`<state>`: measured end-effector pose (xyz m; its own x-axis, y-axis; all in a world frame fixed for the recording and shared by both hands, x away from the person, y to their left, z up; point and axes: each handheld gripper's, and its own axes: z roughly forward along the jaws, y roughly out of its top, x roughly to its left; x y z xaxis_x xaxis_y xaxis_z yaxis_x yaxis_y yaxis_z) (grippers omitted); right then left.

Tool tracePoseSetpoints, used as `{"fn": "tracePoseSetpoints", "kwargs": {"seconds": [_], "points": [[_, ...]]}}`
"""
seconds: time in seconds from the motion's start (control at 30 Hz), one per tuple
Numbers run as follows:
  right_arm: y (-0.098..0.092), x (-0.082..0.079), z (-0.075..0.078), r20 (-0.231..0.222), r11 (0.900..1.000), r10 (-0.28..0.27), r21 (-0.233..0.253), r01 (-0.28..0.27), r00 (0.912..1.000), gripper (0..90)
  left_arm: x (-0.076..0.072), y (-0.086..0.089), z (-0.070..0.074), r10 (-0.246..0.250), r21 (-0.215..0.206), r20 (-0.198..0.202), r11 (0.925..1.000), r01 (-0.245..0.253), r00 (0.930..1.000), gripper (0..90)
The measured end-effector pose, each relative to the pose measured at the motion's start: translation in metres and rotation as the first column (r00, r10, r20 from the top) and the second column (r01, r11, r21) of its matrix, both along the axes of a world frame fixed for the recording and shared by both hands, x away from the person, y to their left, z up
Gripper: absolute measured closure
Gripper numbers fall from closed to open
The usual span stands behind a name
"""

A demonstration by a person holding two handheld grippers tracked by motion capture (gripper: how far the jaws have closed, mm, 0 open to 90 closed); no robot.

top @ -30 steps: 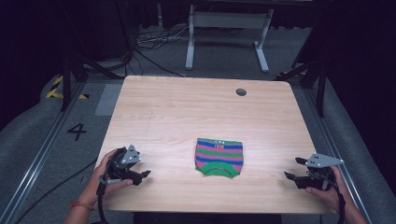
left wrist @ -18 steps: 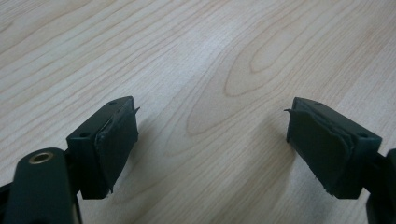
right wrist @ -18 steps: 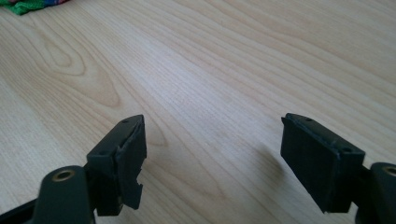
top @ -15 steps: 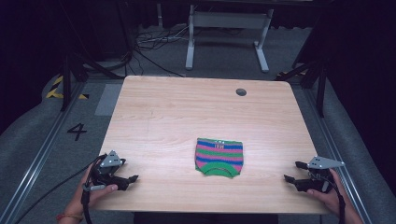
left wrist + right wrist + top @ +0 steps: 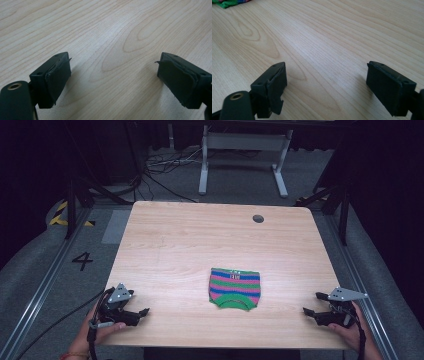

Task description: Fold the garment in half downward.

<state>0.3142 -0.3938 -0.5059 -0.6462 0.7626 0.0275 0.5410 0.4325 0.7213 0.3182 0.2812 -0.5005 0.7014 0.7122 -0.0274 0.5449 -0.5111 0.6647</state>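
Both tongs gape at table edges.

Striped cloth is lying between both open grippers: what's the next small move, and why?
Probably bring the right hand-held gripper in toward the striped cloth. Its jaws stand open on nothing, and the cloth's green edge shows at the top left of its view. The left hand-held gripper is open too, near the table's front corner.

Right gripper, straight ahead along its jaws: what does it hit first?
Probably nothing soon. The right gripper points left along bare table; the striped knit cloth lies ahead but off to the far side of that line, though depth is unclear.
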Motion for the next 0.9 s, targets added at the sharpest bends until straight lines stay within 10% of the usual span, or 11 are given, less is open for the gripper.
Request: {"fn": "tracePoseSetpoints", "kwargs": {"seconds": [0.9], "points": [[0.0002,-0.0018,0.0,-0.003,0.999,-0.04,-0.004,0.04,0.9992,15.0,0.0031,-0.0003,-0.0004,0.012,-0.002,-0.004,0.9999,-0.012,0.9999,10.7]]}}
